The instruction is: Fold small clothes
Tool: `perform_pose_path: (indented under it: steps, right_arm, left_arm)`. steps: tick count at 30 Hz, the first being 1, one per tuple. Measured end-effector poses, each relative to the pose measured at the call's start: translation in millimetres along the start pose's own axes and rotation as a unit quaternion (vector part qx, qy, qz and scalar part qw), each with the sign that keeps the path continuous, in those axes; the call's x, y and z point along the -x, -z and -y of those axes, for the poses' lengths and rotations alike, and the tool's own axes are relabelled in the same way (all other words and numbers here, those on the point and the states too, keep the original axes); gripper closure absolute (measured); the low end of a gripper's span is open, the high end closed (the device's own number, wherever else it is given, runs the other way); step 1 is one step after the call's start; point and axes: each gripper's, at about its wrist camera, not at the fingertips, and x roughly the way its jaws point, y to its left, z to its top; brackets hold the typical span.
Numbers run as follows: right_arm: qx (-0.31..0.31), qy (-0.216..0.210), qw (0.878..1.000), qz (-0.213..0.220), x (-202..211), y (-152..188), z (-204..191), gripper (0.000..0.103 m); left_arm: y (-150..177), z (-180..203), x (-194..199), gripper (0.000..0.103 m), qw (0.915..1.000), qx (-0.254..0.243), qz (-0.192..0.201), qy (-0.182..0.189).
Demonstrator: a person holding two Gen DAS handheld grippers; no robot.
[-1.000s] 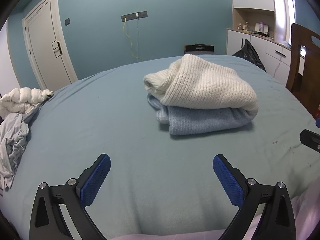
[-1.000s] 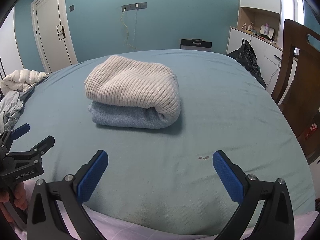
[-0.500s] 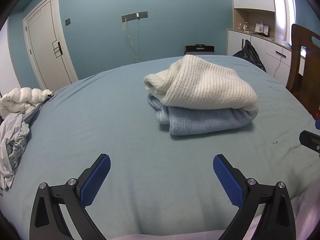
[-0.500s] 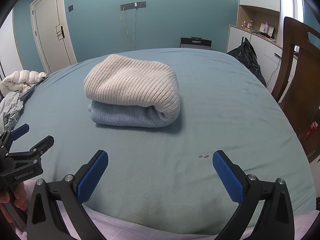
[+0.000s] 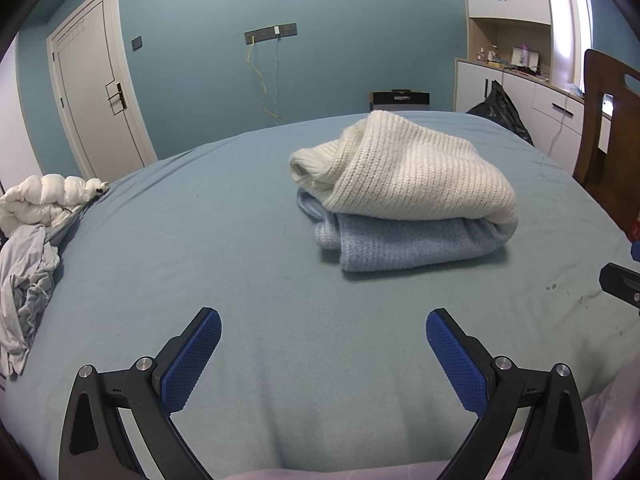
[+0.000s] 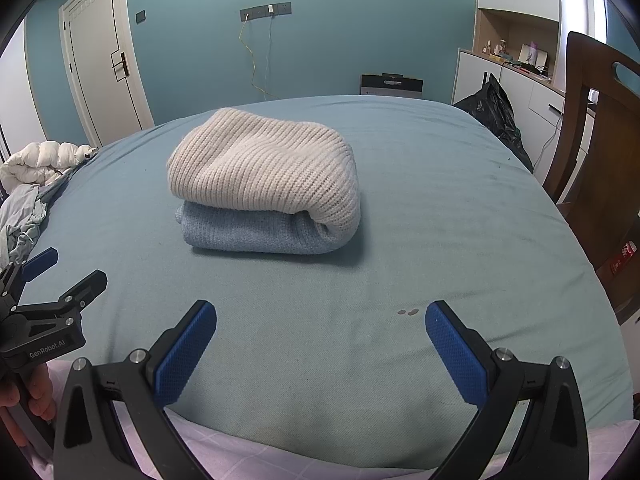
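Note:
A folded cream knit sweater [image 5: 408,172] [image 6: 268,168] lies on top of a folded light blue knit [image 5: 404,244] [image 6: 248,232] in the middle of the blue-green bed. My left gripper [image 5: 323,354] hangs open near the bed's front edge, well short of the stack and empty. My right gripper [image 6: 320,344] is open too, empty, also near the front edge. The left gripper [image 6: 56,280] shows at the left of the right wrist view, held by a hand [image 6: 24,404].
A heap of unfolded grey and white clothes [image 5: 32,232] [image 6: 28,184] lies at the bed's left edge. A wooden chair [image 6: 600,160] stands at the right side. A black bag [image 6: 492,112], white cabinets and a door [image 5: 96,88] are behind the bed.
Both views have crept slightly; the stack sits a touch lower in frame. Both grippers stay open and empty.

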Motion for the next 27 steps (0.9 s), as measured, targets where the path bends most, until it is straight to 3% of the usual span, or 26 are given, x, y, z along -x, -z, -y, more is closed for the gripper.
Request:
perform_pose_path:
  steps: [27]
  right_arm:
    - [0.0,0.0,1.0,-0.002,-0.2,0.6,1.5,0.001]
  left_arm:
    - [2.5,4.6,2.7,0.0,0.9999,-0.01,0.008,0.005]
